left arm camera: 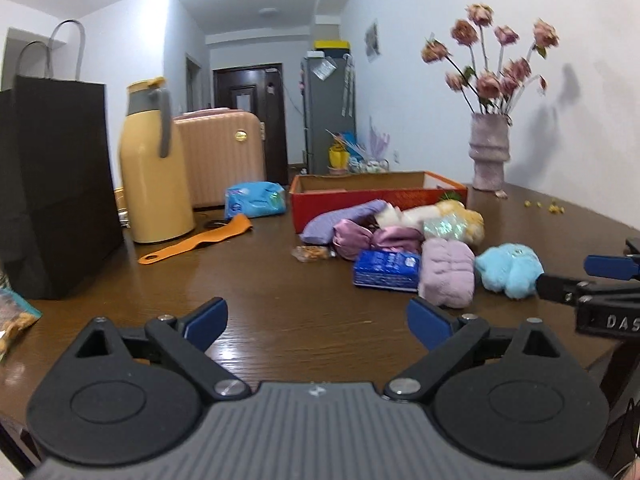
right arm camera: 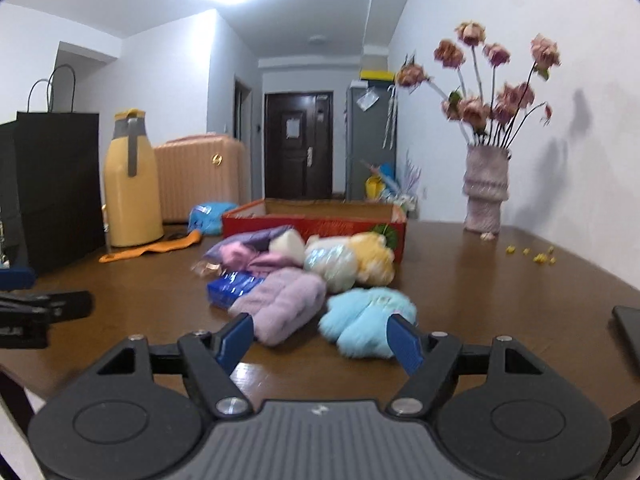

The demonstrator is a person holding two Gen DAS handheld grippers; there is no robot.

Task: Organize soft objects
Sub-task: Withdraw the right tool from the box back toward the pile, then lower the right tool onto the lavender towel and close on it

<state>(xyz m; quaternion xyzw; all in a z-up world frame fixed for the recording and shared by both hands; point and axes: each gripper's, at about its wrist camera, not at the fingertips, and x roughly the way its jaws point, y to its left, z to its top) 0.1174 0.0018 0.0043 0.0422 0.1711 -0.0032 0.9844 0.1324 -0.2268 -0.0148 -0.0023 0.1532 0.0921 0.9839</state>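
A pile of soft objects lies on the brown table in front of an open red box (left arm camera: 376, 196) (right arm camera: 316, 222): a light blue plush (left arm camera: 510, 268) (right arm camera: 366, 318), a lilac fluffy roll (left arm camera: 448, 270) (right arm camera: 282, 300), pink satin pieces (left arm camera: 376, 238), a purple pouch (left arm camera: 340, 220), a yellow plush (right arm camera: 374, 258) and a blue packet (left arm camera: 386, 270) (right arm camera: 234, 286). My left gripper (left arm camera: 318, 326) is open and empty, short of the pile. My right gripper (right arm camera: 324, 342) is open, just before the blue plush, touching nothing.
A black paper bag (left arm camera: 52, 192), a yellow thermos (left arm camera: 154, 168) and an orange strap (left arm camera: 200, 240) stand at the left. A vase of dried flowers (left arm camera: 490, 152) stands at the back right. A blue wipes pack (left arm camera: 256, 198) lies beside the box.
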